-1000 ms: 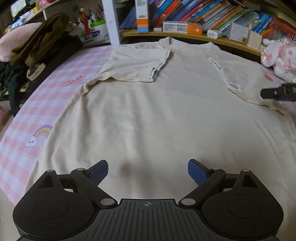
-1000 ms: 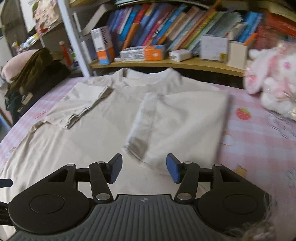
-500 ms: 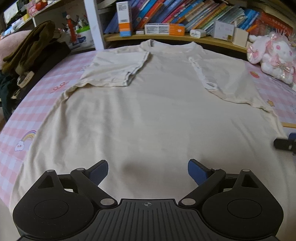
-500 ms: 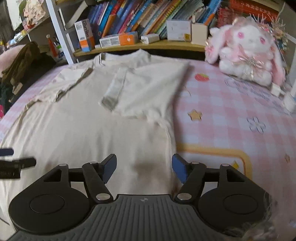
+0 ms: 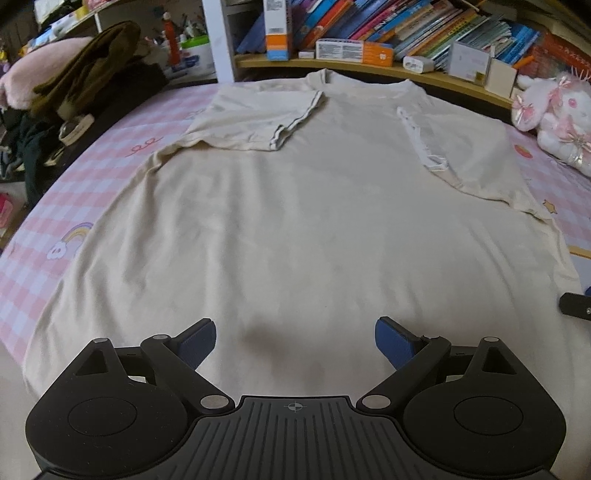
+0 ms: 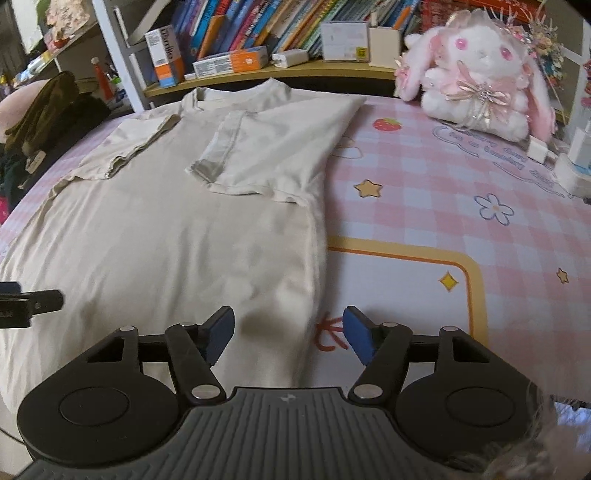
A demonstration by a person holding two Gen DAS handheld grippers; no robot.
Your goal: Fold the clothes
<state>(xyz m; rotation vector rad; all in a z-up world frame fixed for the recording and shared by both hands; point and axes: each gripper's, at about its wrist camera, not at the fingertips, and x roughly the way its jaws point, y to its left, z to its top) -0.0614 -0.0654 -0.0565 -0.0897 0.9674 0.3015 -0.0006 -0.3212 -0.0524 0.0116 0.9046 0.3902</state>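
Pink checked bedsheet [image 6: 424,206] with star and flower prints covers the work surface; beige t-shirt [image 5: 295,221] lies flat on it, hem nearest me, collar at the far end.

Left gripper [image 5: 294,341]: low over the hem, centred on the shirt body, pointing up toward the collar. Fingers spread wide, nothing between the blue pads [image 5: 391,341].

Right gripper [image 6: 288,334]: low over the shirt's right side seam near the hem. Fingers released too; one pad over fabric, the other over bare sheet. Whether either pad touches the cloth, can't tell.

Each gripper's tip shows at the edge of the other's view, so they sit near each other along the hem.

Mid-range: both sleeves already folded inward onto the chest — left sleeve [image 5: 255,118], right sleeve [image 6: 273,155].

Far: dark clothes pile [image 5: 74,96] off the left edge, pink-white plush rabbit [image 6: 476,70] at the right corner. Behind the collar, wooden shelf [image 6: 295,70] packed with books [image 5: 388,26] and small boxes.
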